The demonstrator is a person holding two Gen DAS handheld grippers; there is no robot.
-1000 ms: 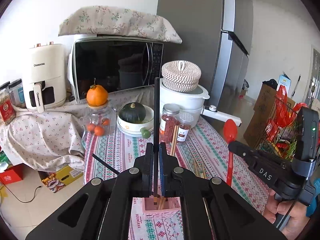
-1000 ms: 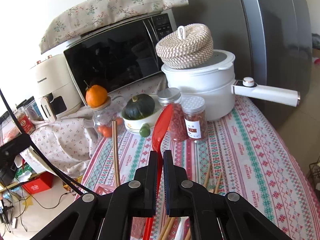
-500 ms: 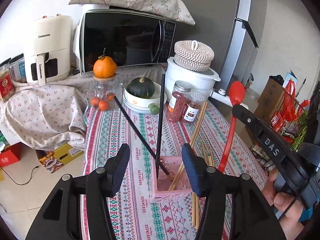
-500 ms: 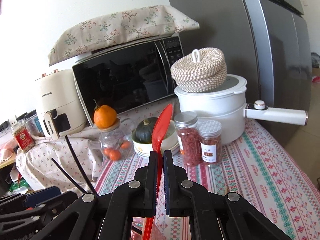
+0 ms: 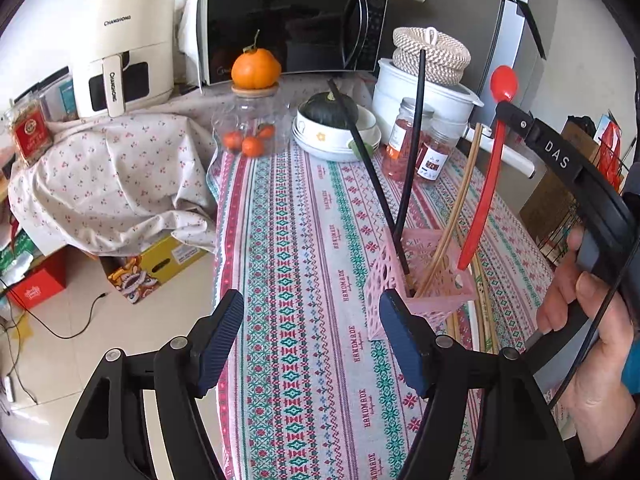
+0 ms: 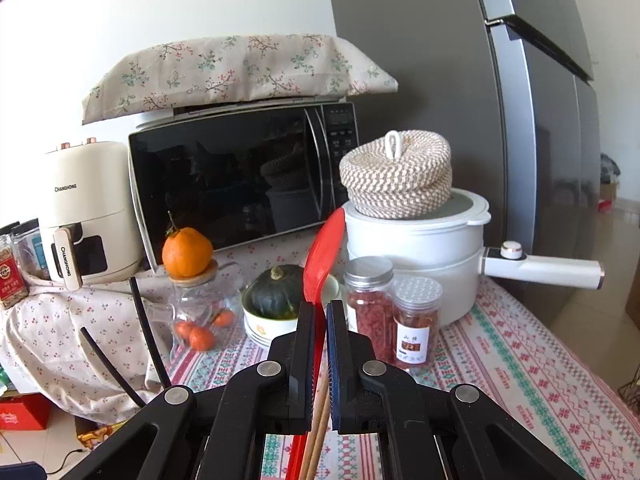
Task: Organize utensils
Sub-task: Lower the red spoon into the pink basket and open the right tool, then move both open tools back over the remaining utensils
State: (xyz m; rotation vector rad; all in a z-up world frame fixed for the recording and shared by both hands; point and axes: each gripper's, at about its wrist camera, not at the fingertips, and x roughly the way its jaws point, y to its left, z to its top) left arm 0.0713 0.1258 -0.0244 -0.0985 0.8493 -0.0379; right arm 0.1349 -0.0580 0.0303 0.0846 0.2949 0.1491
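Note:
A pink perforated utensil holder (image 5: 424, 280) stands on the patterned tablecloth. Two black chopsticks (image 5: 410, 160) and wooden chopsticks (image 5: 456, 216) stand in it. My left gripper (image 5: 312, 344) is open and empty, pulled back in front of the holder. My right gripper (image 6: 320, 328) is shut on a red spoon (image 6: 322, 256). In the left wrist view the red spoon (image 5: 486, 184) hangs handle-down with its tip at the holder's right rim. More wooden chopsticks (image 5: 486, 312) lie on the cloth to the right of the holder.
At the back stand a microwave (image 5: 288, 20), an air fryer (image 5: 124, 44), a white pot with a woven lid (image 5: 428, 80), a bowl with a dark squash (image 5: 332, 124), two spice jars (image 5: 420, 144) and a glass jar topped by an orange (image 5: 254, 112). The table's left edge drops to the floor.
My left gripper opened, let the black chopstick go into the pink holder and drew back. My right gripper brought the red spoon over to the holder's right side.

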